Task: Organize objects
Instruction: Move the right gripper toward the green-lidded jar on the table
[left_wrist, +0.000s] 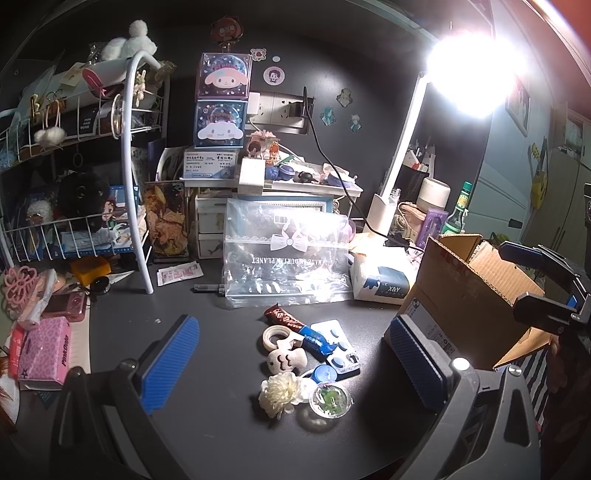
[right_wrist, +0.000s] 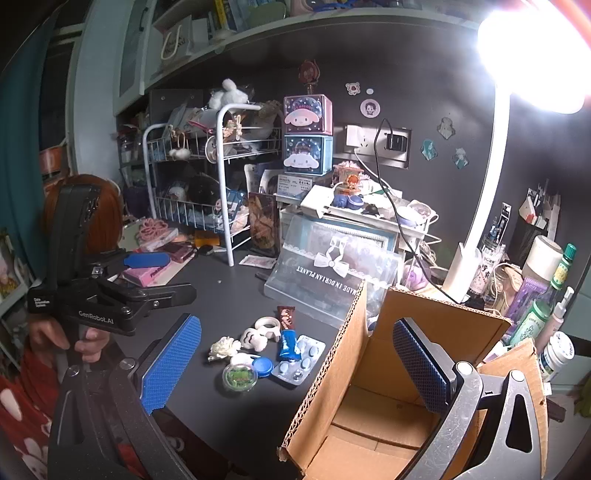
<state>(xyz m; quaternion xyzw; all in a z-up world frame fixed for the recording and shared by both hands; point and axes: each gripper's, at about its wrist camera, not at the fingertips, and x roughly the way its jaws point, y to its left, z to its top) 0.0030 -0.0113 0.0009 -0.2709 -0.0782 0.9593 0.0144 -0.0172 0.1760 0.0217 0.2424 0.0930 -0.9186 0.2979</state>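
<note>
A small pile lies on the dark desk: a brown snack wrapper (left_wrist: 282, 316), a tape roll (left_wrist: 276, 335), a white face-shaped trinket (left_wrist: 286, 360), a blue packet (left_wrist: 313, 340), a pill blister (left_wrist: 341, 349), a blue cap (left_wrist: 325, 373), a white flower clip (left_wrist: 279, 395) and a clear cup with green contents (left_wrist: 330, 400). The pile also shows in the right wrist view (right_wrist: 266, 349). My left gripper (left_wrist: 295, 365) is open, its fingers either side of the pile, above it. My right gripper (right_wrist: 295, 365) is open and empty, one finger over the open cardboard box (right_wrist: 373, 417).
A clear plastic pouch (left_wrist: 288, 254) leans behind the pile. A tissue pack (left_wrist: 382, 280) sits beside the box (left_wrist: 461, 295). A white wire rack (left_wrist: 85, 184) stands at left, a pink pack (left_wrist: 44, 350) in front. A bright desk lamp (left_wrist: 402, 147) and bottles (right_wrist: 554, 295) stand at right.
</note>
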